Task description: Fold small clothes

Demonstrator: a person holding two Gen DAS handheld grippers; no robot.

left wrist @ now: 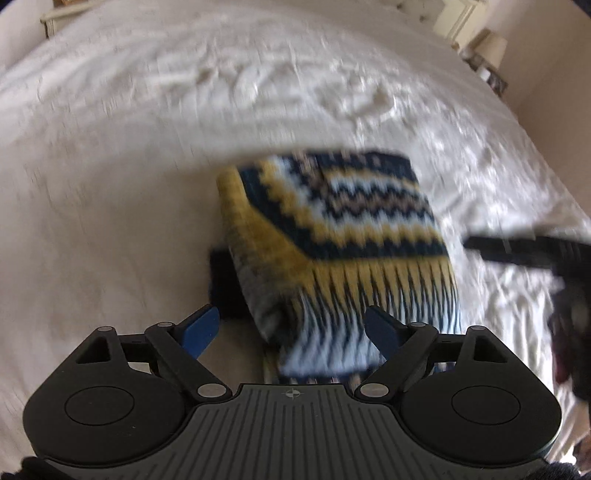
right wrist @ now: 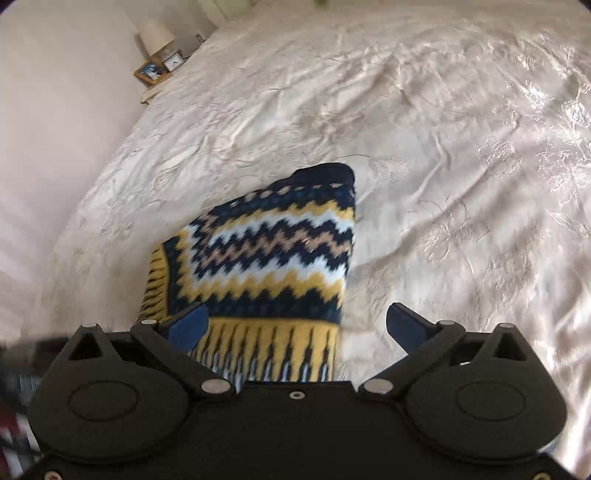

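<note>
Your left gripper (left wrist: 291,328) and right gripper (right wrist: 297,326) both gape empty; the folded navy-yellow zigzag knit garment (right wrist: 273,254) lies at twelve o'clock on the cream bed (right wrist: 443,147), long axis pointing away.

This is a bedroom in a home. A wide bed (right wrist: 424,129) fills both views, covered by a cream bedspread (left wrist: 147,155) with a satin sheen and embroidered flower patterns. Beside the bed in the right wrist view stands a bedside table (right wrist: 149,94) carrying a lamp with a pale shade (right wrist: 157,31), a small clock (right wrist: 173,61) and a framed picture (right wrist: 147,72). The walls (right wrist: 55,110) are plain and light. In the left wrist view, pale painted furniture (left wrist: 51,18) stands at the far corner.
</note>
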